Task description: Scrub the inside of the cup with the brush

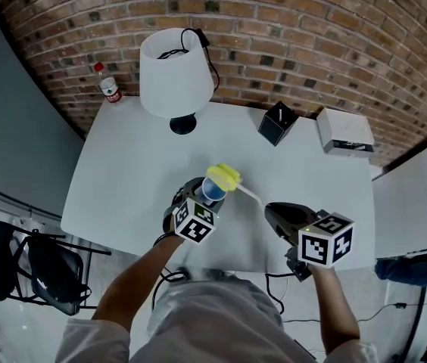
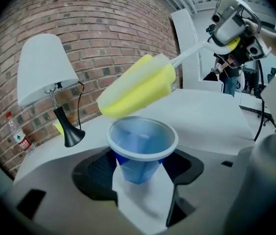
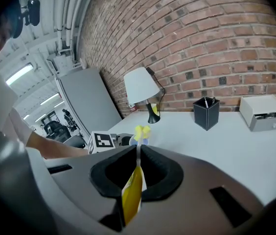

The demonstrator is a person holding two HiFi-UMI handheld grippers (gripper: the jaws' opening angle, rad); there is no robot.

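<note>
My left gripper [image 2: 140,173] is shut on a blue plastic cup [image 2: 142,148] with a white rim, held upright with its mouth open to the camera. The brush has a yellow sponge head [image 2: 138,87] on a white stem; the head lies tilted just above the cup's far rim, outside the cup. My right gripper [image 3: 137,173] is shut on the brush's yellow handle [image 3: 132,197]. In the head view the cup [image 1: 213,190] and the sponge head [image 1: 224,177] sit above the table's front half, left gripper [image 1: 196,203] at left, right gripper [image 1: 278,216] at right.
A white table [image 1: 138,165] carries a white lamp [image 1: 176,74] at the back, a black pen holder [image 1: 277,122], a white box [image 1: 345,131] at the back right and a water bottle [image 1: 110,85] at the back left. A black chair [image 1: 24,267] stands at the left.
</note>
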